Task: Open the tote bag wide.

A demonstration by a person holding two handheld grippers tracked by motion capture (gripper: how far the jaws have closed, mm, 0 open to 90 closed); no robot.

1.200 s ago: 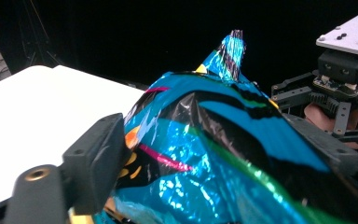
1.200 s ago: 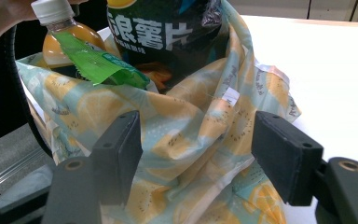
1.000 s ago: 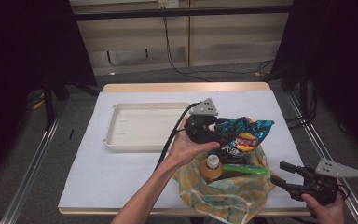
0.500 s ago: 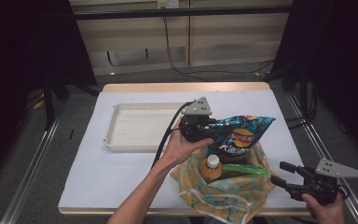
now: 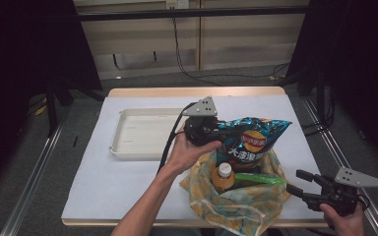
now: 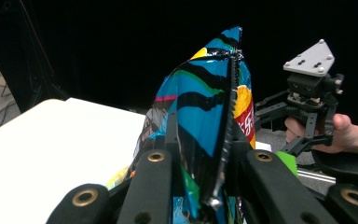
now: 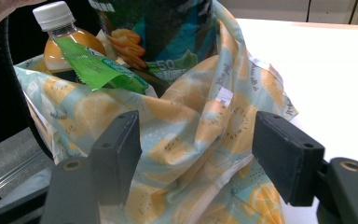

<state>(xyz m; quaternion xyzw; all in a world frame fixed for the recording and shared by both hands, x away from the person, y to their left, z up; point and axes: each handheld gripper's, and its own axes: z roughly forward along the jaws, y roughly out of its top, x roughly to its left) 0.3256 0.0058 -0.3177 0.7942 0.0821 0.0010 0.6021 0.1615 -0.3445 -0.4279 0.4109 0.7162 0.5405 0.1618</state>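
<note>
The chip bag [image 6: 205, 116] is being pinched at its sealed edge by the left gripper [image 6: 205, 163], whose jaws have just been closing on it, above the fruit-print bag [image 5: 241, 201]. The right gripper [image 7: 196, 149] is hovering spread beside that bag's cloth.

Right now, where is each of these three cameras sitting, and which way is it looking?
High view: above the person's side, looking forward and down on the table; both forearms and hands enter from the bottom.
Left gripper view: rides the left hand-held gripper, looking along its jaws, which have just been closing on the chip bag.
Right gripper view: rides the right hand-held gripper, facing the fruit-print bag between open jaws.
Shared: the chip bag appears in all three.
</note>
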